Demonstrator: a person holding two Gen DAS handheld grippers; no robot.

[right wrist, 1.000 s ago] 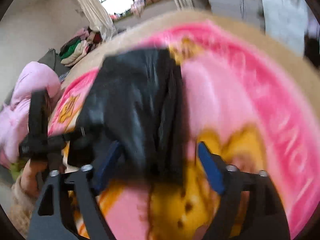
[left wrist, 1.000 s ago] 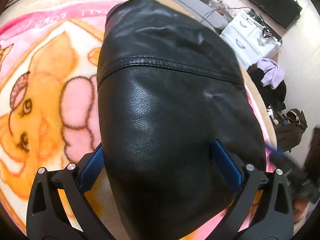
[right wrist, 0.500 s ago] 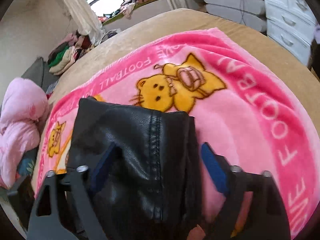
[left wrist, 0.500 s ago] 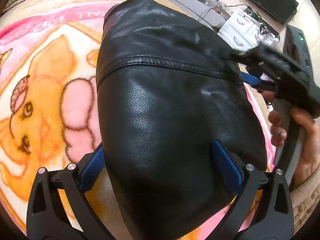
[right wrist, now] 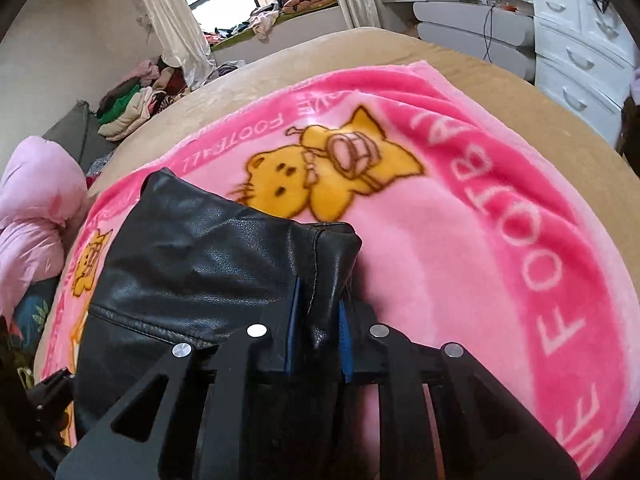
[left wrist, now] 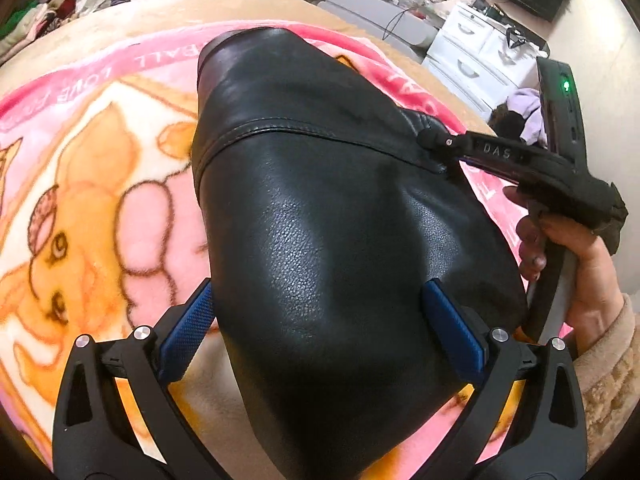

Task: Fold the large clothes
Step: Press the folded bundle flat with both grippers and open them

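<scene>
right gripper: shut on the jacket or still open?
Shut. The right gripper has its blue fingers pressed close together, pinching a seamed edge of the black leather jacket.

Both grippers are black plastic frames with silver screws and blue textured pads [left wrist: 186,334]. The right gripper [left wrist: 430,140] is lettered "DAS". The right hand [left wrist: 568,248] has bare skin and a beige fuzzy sleeve [left wrist: 612,380].

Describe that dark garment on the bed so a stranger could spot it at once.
Find the bed's pink cartoon-cat blanket. Near its left end lies a black leather jacket, folded into a bundle, one edge pinched by the right gripper while the left gripper straddles it, open. It is the only glossy, grained black thing there; everything around it is soft, fuzzy and pastel.
</scene>
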